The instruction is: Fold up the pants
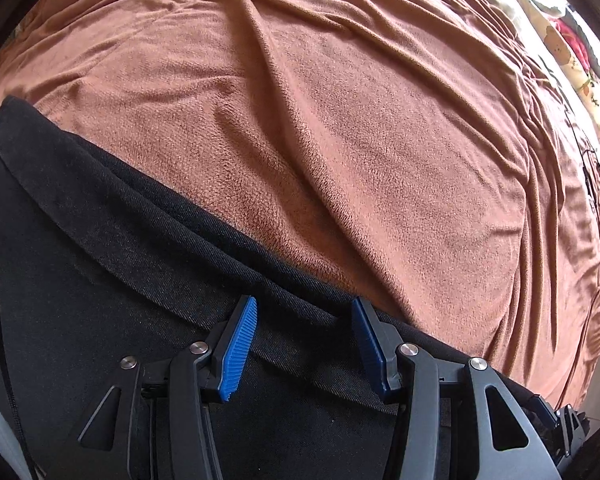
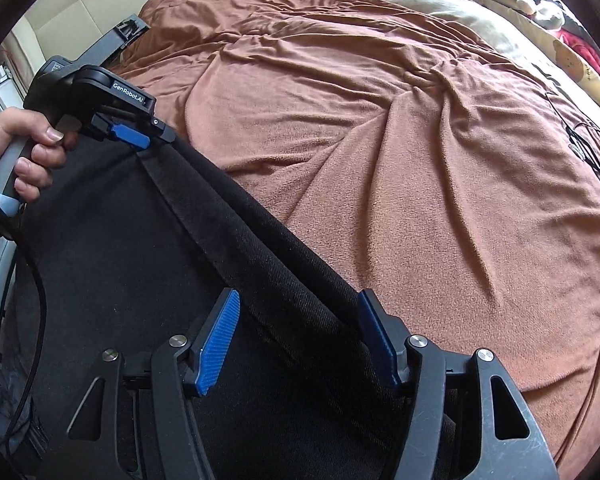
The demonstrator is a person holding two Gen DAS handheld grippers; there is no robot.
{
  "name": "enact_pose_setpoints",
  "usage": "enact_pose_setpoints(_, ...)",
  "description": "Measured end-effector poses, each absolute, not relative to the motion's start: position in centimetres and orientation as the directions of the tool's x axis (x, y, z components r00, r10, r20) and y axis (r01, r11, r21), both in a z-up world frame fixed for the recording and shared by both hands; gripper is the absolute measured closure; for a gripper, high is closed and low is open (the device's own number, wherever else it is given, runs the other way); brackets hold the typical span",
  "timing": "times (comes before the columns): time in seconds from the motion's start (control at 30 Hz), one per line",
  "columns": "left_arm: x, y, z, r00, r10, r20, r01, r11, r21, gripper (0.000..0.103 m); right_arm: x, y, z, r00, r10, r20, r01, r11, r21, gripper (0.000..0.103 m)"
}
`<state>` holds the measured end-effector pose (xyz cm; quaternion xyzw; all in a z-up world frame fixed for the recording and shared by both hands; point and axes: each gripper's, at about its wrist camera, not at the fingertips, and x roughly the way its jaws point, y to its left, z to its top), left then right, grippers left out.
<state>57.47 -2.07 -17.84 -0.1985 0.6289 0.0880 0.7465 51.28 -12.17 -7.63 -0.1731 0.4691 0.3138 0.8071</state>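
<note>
Black pants (image 1: 100, 264) lie on a brown blanket (image 1: 340, 120), their long edge running diagonally. My left gripper (image 1: 304, 312) is open, its blue pads on either side of the pants' edge seam, nothing pinched. My right gripper (image 2: 298, 304) is open too, its jaws on either side of the same thick edge of the pants (image 2: 228, 232). The left gripper also shows in the right wrist view (image 2: 140, 140), held by a hand at the far end of that edge; its blue pad touches the fabric there.
The brown blanket (image 2: 420, 160) covers a wide bed, wrinkled. A cream headboard (image 2: 80, 8) stands at the far left. Patterned pillows and soft toys (image 2: 540, 4) lie along the right. A black cable (image 2: 580, 140) lies on the blanket at the right.
</note>
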Motion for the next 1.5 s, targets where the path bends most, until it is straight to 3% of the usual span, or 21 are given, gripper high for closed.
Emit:
enact_pose_setpoints(0.1,57.5,-2.1,-17.8,0.179,-0.084,-0.980,-0.389,0.909,-0.149,0.065,51.7,-11.7,-8.3,0.328,0.338,-0.882,-0.688,0.725,0.021,0.054)
enact_pose_setpoints(0.17,57.7,-1.8,-17.8,0.179,-0.081,-0.981,-0.396,0.907,-0.147,0.085,52.1,-11.6,-8.7,0.308,0.335,-0.890,-0.693,0.720,0.030,0.057)
enact_pose_setpoints(0.23,57.3,-1.0,-17.7,0.187,-0.102,-0.977,-0.402,0.899,-0.171,0.095,52.4,-11.4,-9.0,0.293,0.339,-0.894,-0.696,0.716,0.043,0.062)
enact_pose_setpoints(0.3,56.6,0.0,-17.3,0.207,-0.131,-0.969,-0.407,0.889,-0.208,0.099,52.2,-11.3,-8.9,0.307,0.339,-0.889,-0.698,0.715,0.032,0.076)
enact_pose_setpoints(0.33,56.4,0.2,-17.1,0.218,-0.142,-0.965,-0.406,0.887,-0.222,0.100,52.0,-11.4,-8.7,0.326,0.329,-0.886,-0.692,0.722,0.014,0.091)
enact_pose_setpoints(0.37,56.0,0.6,-16.9,0.231,-0.150,-0.961,-0.405,0.884,-0.235,0.101,51.9,-11.4,-8.6,0.340,0.324,-0.883,-0.685,0.729,0.004,0.097)
enact_pose_setpoints(0.53,55.1,2.0,-15.3,0.288,-0.178,-0.941,-0.401,0.870,-0.287,0.102,50.6,-11.5,-6.9,0.404,0.332,-0.853,-0.671,0.741,-0.029,0.103)
enact_pose_setpoints(0.83,55.4,2.5,-14.8,0.305,-0.201,-0.931,-0.396,0.862,-0.316,0.102,50.6,-11.3,-6.2,0.459,0.293,-0.839,-0.625,0.778,-0.070,0.103)
enact_pose_setpoints(1.2,57.1,2.1,-16.8,0.328,-0.245,-0.912,-0.350,0.865,-0.358,0.096,52.3,-10.9,-9.2,0.440,0.244,-0.864,-0.535,0.844,-0.035,0.103)
enact_pose_setpoints(1.3,56.8,2.6,-15.7,0.353,-0.222,-0.909,-0.333,0.878,-0.344,0.088,52.0,-11.1,-8.5,0.459,0.242,-0.855,-0.505,0.863,-0.027,0.103)
enact_pose_setpoints(1.37,56.2,3.0,-14.6,0.386,-0.212,-0.898,-0.315,0.884,-0.345,0.066,51.6,-11.1,-7.9,0.470,0.238,-0.850,-0.488,0.873,-0.025,0.101)
enact_pose_setpoints(1.43,55.7,3.2,-13.6,0.412,-0.196,-0.890,-0.292,0.896,-0.333,0.054,51.0,-11.3,-7.4,0.473,0.248,-0.845,-0.479,0.878,-0.011,0.101)
enact_pose_setpoints(1.5,55.0,3.3,-12.9,0.426,-0.196,-0.883,-0.265,0.906,-0.329,0.054,50.3,-11.4,-6.9,0.479,0.249,-0.842,-0.470,0.882,-0.007,0.101)
